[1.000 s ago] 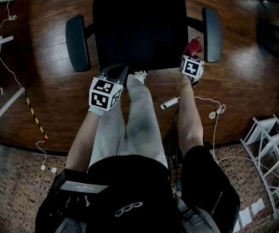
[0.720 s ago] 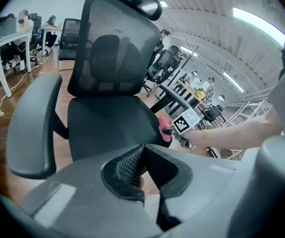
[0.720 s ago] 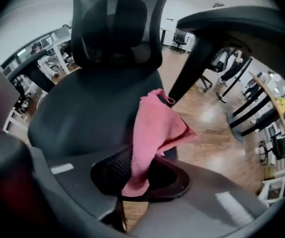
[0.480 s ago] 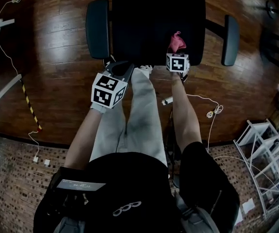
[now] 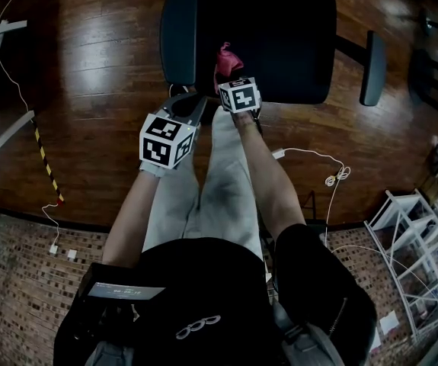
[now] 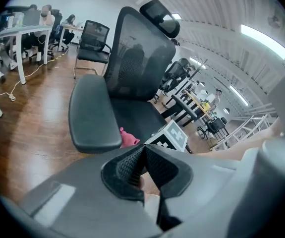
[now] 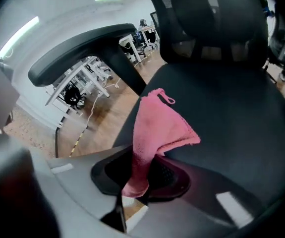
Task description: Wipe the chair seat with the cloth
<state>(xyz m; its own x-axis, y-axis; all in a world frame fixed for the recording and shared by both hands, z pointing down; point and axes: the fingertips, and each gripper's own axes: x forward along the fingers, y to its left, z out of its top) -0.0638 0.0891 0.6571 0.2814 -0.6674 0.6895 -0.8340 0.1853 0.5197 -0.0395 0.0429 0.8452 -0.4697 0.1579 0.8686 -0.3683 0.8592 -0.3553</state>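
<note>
A black office chair stands before me, its seat (image 5: pixel 279 44) dark and wide, also filling the right gripper view as the seat (image 7: pixel 231 108). My right gripper (image 5: pixel 232 78) is shut on a pink cloth (image 7: pixel 154 128), which lies on the seat's front left part; in the head view the cloth (image 5: pixel 225 58) pokes out beyond the marker cube. My left gripper (image 5: pixel 184 113) hovers off the seat's front left corner, below the left armrest (image 5: pixel 177 27), jaws together with nothing between them. In the left gripper view the armrest (image 6: pixel 92 115) and a bit of cloth (image 6: pixel 128 139) show ahead.
The right armrest (image 5: pixel 372 67) sticks out at the right. A white cable and plug (image 5: pixel 310 158) lie on the wooden floor near my legs. A white rack (image 5: pixel 424 235) stands at the lower right, and yellow-black tape (image 5: pixel 45 162) crosses the floor at the left.
My right gripper has swept the pink cloth leftward along the seat's front, from the right side to the left corner. The left gripper has stayed near the front left corner.
</note>
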